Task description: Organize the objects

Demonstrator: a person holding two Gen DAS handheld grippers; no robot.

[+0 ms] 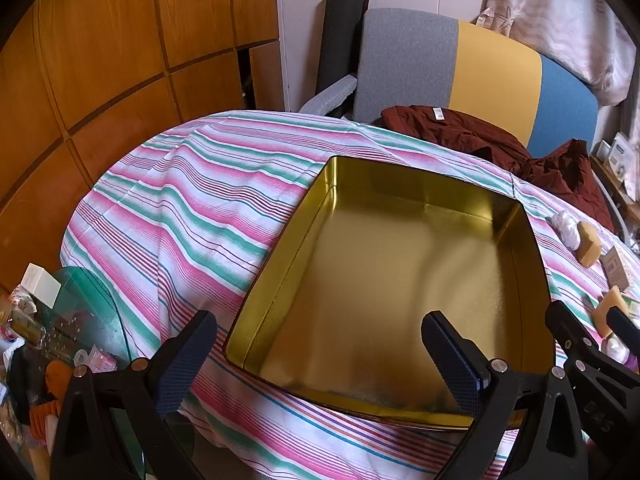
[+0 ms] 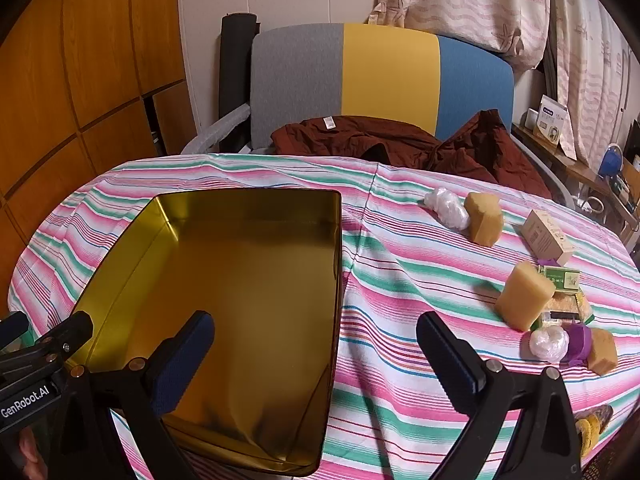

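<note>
The gold tin (image 2: 248,280) lies open in the lower left of the right wrist view, on the striped cloth (image 2: 400,280). At right, tan sponges (image 2: 524,300), wrapped white lumps (image 2: 446,206), small boxes (image 2: 546,236) and something purple (image 2: 580,344), perhaps a cap. Both the left gripper (image 1: 320,356) and right gripper (image 2: 316,352) hover, jaws spread, holding nothing.

gold tin (image 2: 240,280) – open, empty, flat on striped cloth | tan sponges (image 2: 524,300), white wrapped balls (image 2: 448,206), small boxes (image 2: 546,236) – scattered right of it
</note>
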